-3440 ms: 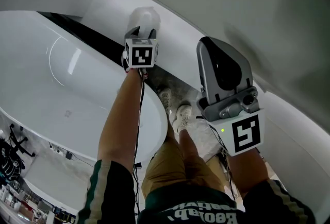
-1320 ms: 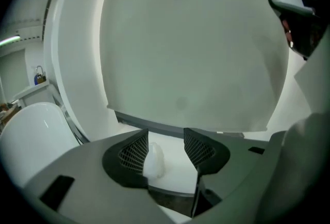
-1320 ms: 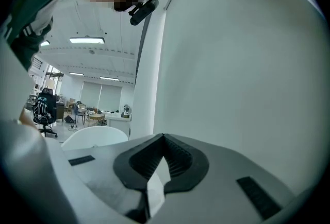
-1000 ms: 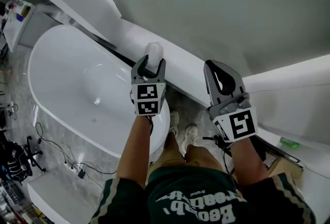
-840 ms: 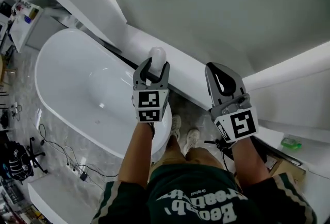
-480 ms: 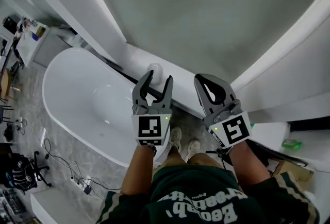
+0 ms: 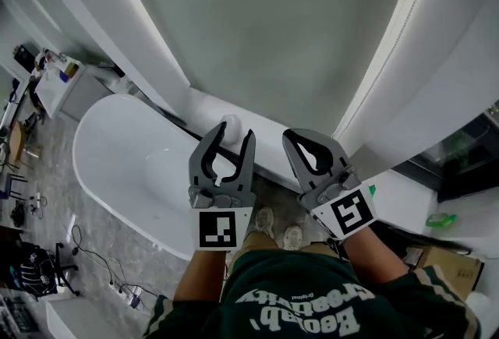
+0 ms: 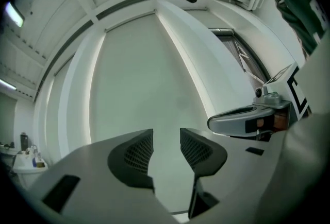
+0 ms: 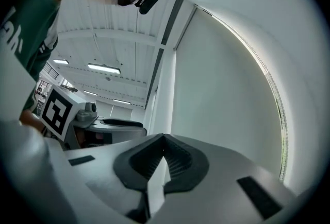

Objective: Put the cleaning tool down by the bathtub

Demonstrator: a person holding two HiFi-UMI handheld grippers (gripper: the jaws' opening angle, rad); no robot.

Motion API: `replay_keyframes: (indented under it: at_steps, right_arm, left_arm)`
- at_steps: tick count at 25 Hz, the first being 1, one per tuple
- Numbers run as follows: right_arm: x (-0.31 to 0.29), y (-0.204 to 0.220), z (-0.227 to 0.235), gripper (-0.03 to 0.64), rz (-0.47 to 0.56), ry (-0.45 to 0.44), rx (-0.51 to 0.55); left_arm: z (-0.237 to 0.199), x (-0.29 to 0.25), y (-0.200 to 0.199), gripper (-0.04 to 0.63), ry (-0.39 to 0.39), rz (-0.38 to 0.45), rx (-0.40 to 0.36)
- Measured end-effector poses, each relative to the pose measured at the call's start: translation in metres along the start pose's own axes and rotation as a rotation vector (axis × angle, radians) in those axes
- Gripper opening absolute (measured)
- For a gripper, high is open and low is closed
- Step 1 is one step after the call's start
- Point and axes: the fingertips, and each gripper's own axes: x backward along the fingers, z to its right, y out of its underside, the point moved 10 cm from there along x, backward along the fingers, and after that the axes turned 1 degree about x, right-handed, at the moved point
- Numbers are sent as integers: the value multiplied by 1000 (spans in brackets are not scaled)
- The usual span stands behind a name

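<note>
White tool [image 7: 232,124] by tub [image 7: 117,162], prob.; head view only.

The bathtub [image 7: 117,154] is smooth, glossy white. The floor [image 7: 54,213] looks like polished grey marbled stone. The wall [image 7: 265,26] is matt and pale. The right claw [image 9: 163,138] is matt grey plastic with dark ribbed pads [image 9: 178,162]. The shirt [image 7: 296,306] is green cloth.

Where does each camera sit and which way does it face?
Head view: on the person's head, looking steeply down at the white oval bathtub; shows forearms, left gripper, right gripper.
Left gripper view: on that gripper, facing the pale wall panel past empty open jaws that have just been closing.
Right gripper view: on that gripper, facing the same panel past shut jaws.
Shared: each gripper view shows the other gripper and a green sleeve.
</note>
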Motion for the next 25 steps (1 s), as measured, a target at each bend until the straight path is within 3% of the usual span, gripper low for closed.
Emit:
replay_keyframes:
  at_steps: [5, 10, 12, 25]
  right_arm:
    - [21, -14, -4, 15, 39, -3, 18]
    - [23, -24, -8, 15, 78, -10, 20]
    - [24, -28, -11, 15, 80, -17, 24]
    - [30, -37, -11, 15, 119, 3, 49]
  left_arm:
    - [19, 17, -23, 130, 13, 41, -50]
    - [25, 25, -37, 69, -22, 103, -32]
    - [27, 30, -41, 11, -47, 132, -21]
    - [31, 30, -50, 9, -68, 153, -38]
